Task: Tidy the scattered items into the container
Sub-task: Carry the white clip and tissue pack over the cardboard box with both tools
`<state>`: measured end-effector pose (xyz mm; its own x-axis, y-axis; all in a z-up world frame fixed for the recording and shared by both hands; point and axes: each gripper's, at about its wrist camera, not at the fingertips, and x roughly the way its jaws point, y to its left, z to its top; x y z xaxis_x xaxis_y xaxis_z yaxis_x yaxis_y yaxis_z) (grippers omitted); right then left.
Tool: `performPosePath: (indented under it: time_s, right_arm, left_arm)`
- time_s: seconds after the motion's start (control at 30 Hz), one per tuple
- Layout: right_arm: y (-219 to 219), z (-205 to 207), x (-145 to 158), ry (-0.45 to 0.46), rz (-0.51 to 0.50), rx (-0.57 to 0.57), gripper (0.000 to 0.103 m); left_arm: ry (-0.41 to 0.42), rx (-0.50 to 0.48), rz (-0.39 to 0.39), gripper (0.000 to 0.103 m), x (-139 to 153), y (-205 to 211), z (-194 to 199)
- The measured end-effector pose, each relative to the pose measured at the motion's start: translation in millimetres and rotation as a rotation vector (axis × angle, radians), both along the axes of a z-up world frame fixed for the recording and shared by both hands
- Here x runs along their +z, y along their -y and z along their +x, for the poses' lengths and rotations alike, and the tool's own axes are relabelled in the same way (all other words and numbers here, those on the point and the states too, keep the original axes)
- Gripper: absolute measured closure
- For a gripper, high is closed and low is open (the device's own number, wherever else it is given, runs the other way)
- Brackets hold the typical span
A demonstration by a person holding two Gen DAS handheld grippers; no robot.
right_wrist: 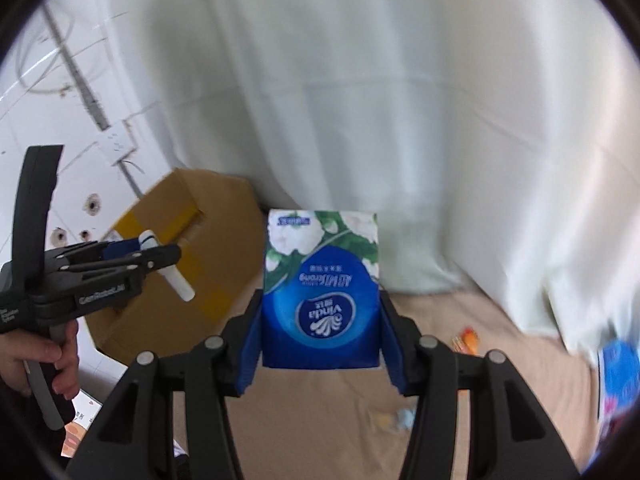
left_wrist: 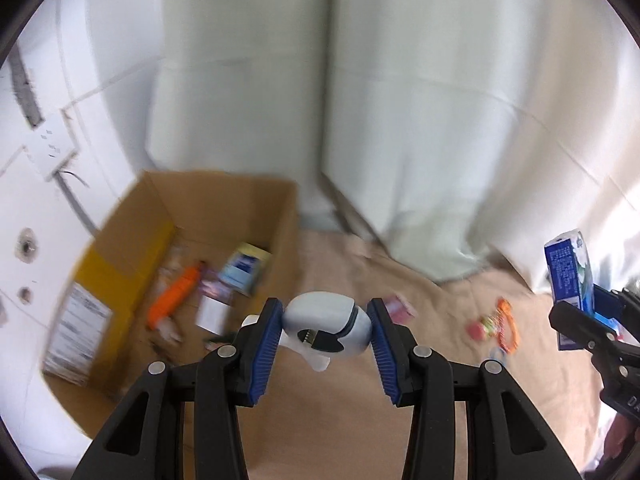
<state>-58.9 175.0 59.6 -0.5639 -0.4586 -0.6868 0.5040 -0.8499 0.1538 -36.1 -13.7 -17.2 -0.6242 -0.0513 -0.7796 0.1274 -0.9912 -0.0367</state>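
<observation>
My left gripper [left_wrist: 325, 322] is shut on a white plastic gadget [left_wrist: 326, 322] with a grey band, held above the tan cloth just right of the open cardboard box [left_wrist: 286, 216]. The box holds an orange tool [left_wrist: 174, 294], a blue-and-yellow packet [left_wrist: 244, 274] and several small cards. My right gripper [right_wrist: 320, 320] is shut on a blue tissue pack [right_wrist: 320, 292] printed with white flowers, held up in the air. That pack [left_wrist: 568, 276] also shows at the right edge of the left wrist view. The left gripper [right_wrist: 120, 256] appears at left in the right wrist view, in front of the box [right_wrist: 224, 208].
On the tan cloth [left_wrist: 440, 360] lie an orange-and-red trinket cluster [left_wrist: 494, 326] and a pink packet [left_wrist: 398, 308]. A pale curtain [left_wrist: 400, 100] hangs behind, a white tiled wall [left_wrist: 52, 140] stands left. A blue item [right_wrist: 618, 376] lies at the right edge; a hand [right_wrist: 44, 360] holds the left gripper.
</observation>
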Motion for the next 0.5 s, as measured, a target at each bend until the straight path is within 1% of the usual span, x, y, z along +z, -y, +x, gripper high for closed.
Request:
performPosePath:
  time_s: [0.07, 0.17, 0.23, 0.27, 0.3, 0.33, 0.37, 0.5]
  right_arm:
    - [20, -4, 6, -0.019, -0.004, 0.038, 0.047]
    - [60, -12, 20, -0.052, -0.012, 0.107, 0.047]
    - [90, -18, 27, -0.058, -0.023, 0.16, 0.047]
    - [107, -20, 30, -0.06, -0.025, 0.193, 0.047]
    - [121, -20, 32, -0.065, -0.023, 0.22, 0.047]
    - [135, -21, 32, -0.07, -0.02, 0.242, 0.047]
    - [149, -22, 33, -0.07, -0.014, 0.263, 0.047]
    - [200, -27, 24, -0.052, 0.009, 0.324, 0.047]
  left_arm:
    - [-0.011, 0.029, 0.009, 0.058, 10, 19, 0]
    - [-0.042, 0.08, -0.016, 0.058, 25, 51, 2]
    - [-0.049, 0.115, -0.015, 0.058, 30, 77, 1]
    - [-0.055, 0.134, -0.026, 0.058, 32, 88, 1]
    - [-0.059, 0.156, -0.055, 0.058, 33, 100, -1]
    - [-0.061, 0.172, -0.082, 0.058, 34, 111, -3]
    - [-0.062, 0.185, -0.087, 0.058, 33, 123, -4]
    - [-0.036, 0.237, -0.062, 0.058, 19, 164, -7]
